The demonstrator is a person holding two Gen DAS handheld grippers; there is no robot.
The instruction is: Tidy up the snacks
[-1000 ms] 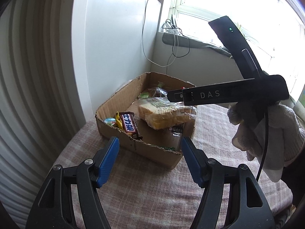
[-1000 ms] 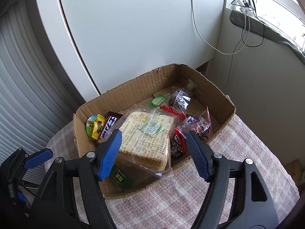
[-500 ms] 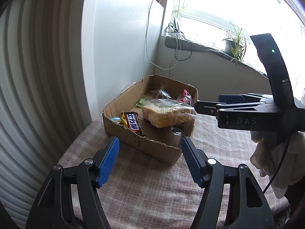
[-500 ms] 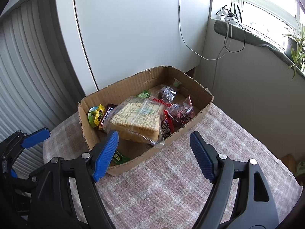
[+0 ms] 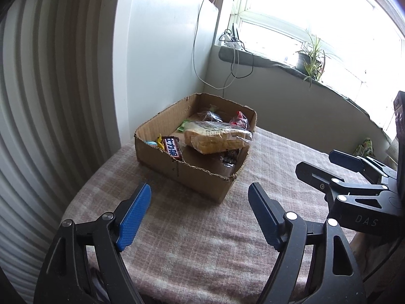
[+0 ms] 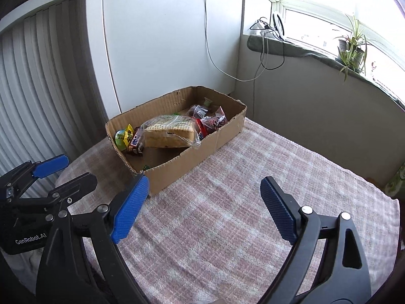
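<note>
Snack box point(image 6: 192, 152) on plaid cloth point(image 6: 240, 202), cables point(image 6: 265, 50) behind, potted plant point(image 6: 351, 48) on sill

Snacks partly hidden in box

Small packets point(image 6: 206, 116) buried behind bagged bread point(image 6: 169, 133), possibly sweets; labels too small to read. Green packet point(image 6: 146, 167) mostly masked by cardboard box point(image 6: 192, 154) wall.

Cardboard box point(image 6: 217, 136) of snacks on checked tablecloth point(image 6: 240, 202); bagged bread point(image 6: 169, 131) inside. Right gripper point(image 6: 202, 202) jaws opening, nothing between. Left gripper point(image 6: 65, 169) at lower left.
</note>
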